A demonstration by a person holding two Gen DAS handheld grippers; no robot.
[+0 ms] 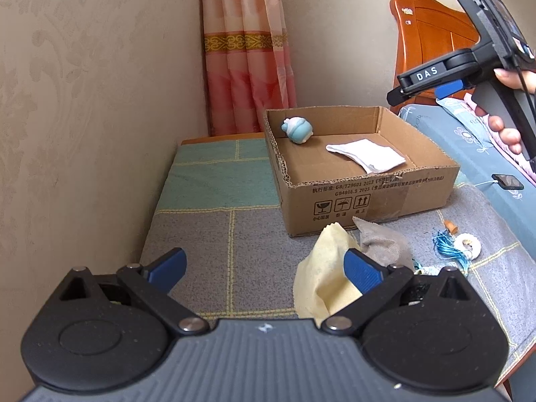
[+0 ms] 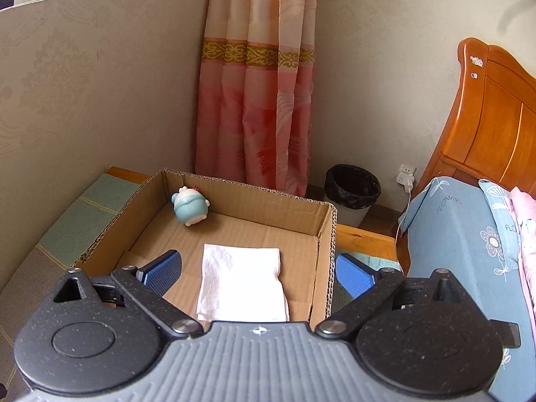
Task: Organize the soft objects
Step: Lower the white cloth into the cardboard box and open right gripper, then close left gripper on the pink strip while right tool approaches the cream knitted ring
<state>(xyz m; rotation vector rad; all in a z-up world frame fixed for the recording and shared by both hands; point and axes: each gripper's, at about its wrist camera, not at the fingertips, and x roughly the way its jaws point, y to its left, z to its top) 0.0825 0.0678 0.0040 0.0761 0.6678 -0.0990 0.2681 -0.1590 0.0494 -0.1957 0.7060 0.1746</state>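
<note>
Left tongs (image 1: pixel 264 269) hover wide over the table (image 1: pixel 207 241), their right pad against a yellow cloth (image 1: pixel 321 278) beside a grey one (image 1: pixel 385 241). Right tongs (image 2: pixel 258 271), spread and empty, hang above the box (image 2: pixel 321 234) holding a white towel (image 2: pixel 241 281) and toy (image 2: pixel 191 206).

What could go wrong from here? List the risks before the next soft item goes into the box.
1. The crumpled pale yellow cloth overlaps the grey cloth; the open left gripper may pinch both.
2. The blue thread tassel lies loose nearby and could snag on a finger.
3. The open right gripper hovers over the brown cardboard box, straddling its right wall; lowering could clip it or rumple the folded white cloth.
</note>
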